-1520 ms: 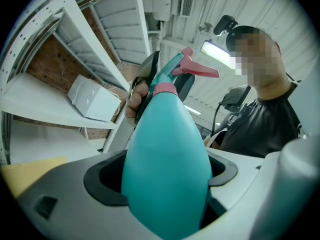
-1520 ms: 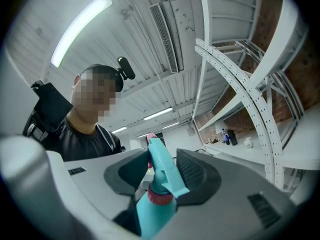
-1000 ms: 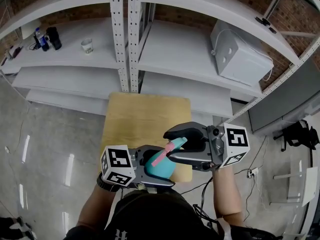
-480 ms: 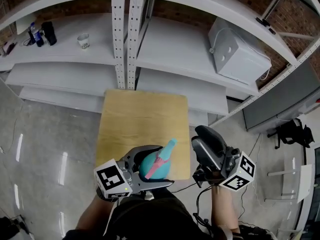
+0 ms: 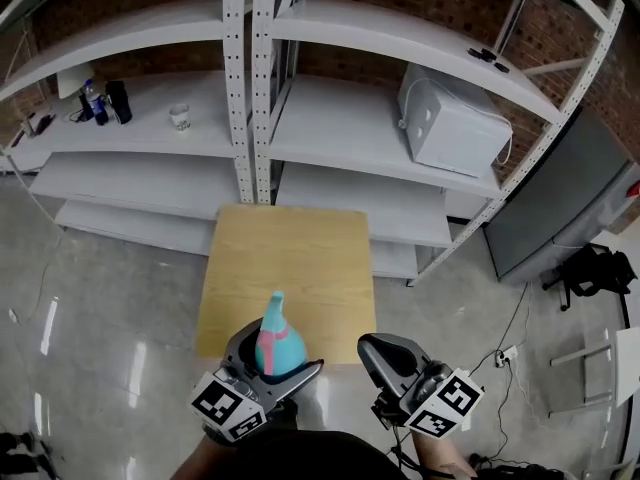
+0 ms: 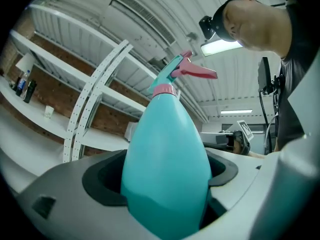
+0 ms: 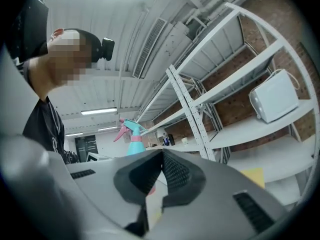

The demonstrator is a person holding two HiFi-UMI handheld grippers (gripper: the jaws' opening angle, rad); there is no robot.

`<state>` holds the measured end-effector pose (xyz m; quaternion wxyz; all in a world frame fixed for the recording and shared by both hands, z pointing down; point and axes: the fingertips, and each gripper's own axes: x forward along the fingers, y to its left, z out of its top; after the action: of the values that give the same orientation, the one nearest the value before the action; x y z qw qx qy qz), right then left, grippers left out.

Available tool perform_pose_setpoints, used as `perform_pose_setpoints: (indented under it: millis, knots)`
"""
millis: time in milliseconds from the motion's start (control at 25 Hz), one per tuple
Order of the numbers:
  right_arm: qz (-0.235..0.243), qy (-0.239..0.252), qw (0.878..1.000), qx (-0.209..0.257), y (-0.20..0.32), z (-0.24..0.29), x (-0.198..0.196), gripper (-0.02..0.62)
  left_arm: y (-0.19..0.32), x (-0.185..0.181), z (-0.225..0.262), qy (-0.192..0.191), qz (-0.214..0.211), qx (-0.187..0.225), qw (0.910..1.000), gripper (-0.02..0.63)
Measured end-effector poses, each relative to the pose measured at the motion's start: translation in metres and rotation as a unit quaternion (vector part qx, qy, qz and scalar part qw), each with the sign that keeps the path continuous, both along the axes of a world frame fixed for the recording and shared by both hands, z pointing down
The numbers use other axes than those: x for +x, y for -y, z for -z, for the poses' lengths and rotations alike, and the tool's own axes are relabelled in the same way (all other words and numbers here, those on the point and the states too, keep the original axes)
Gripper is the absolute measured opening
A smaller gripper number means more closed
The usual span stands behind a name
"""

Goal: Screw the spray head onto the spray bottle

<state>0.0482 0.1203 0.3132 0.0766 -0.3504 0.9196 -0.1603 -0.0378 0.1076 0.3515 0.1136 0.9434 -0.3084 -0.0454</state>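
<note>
**Head on bottle, tightness unconfirmed**

Bottle (image 5: 290, 353) is clamped by its body in the left gripper (image 5: 275, 358), above the near edge of the table (image 5: 290, 248), nozzle end directed away from the person. Head (image 6: 170, 71) is seen on the neck. Its pink collar (image 6: 162, 90) sits against the shoulder as far as can be judged; thread engagement cannot be seen. Right gripper (image 5: 380, 353) has just been closed, pads together with nothing between them, and is held apart from the bottle, to its right.

Judged: screwing is done or nearly so. For a final turn, the right jaws would have to be reopened and set on the collar, not on the trigger (image 6: 197, 73), which would lever the head askew. Bottle axis is to be held steady by the left grip. The wall looks soft and may be dented if squeezed harder. Turning is to be stopped once resistance is felt.
</note>
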Motion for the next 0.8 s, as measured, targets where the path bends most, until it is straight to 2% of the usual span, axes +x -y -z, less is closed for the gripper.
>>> perform_pose_setpoints:
  millis: [240,440,600,800]
  knots:
    - [0.0,-0.037,0.999,0.012,-0.122,-0.016,0.031,0.003,-0.13,0.049,-0.004,0.005,0.025,0.003,0.9997,0.428]
    - [0.001,-0.05,0.999,0.011,-0.225,-0.021,0.052,0.002,-0.242,0.08,-0.006,0.016,0.02,-0.001,0.9997,0.428]
    - [0.002,-0.054,0.998,0.011,-0.284,-0.013,0.057,0.002,-0.296,0.084,0.008,0.018,0.019,0.005,0.9996,0.428]
    - [-0.017,-0.053,0.998,0.02,-0.325,0.009,0.047,0.001,-0.333,0.068,0.029,0.023,0.01,0.015,0.9996,0.428]
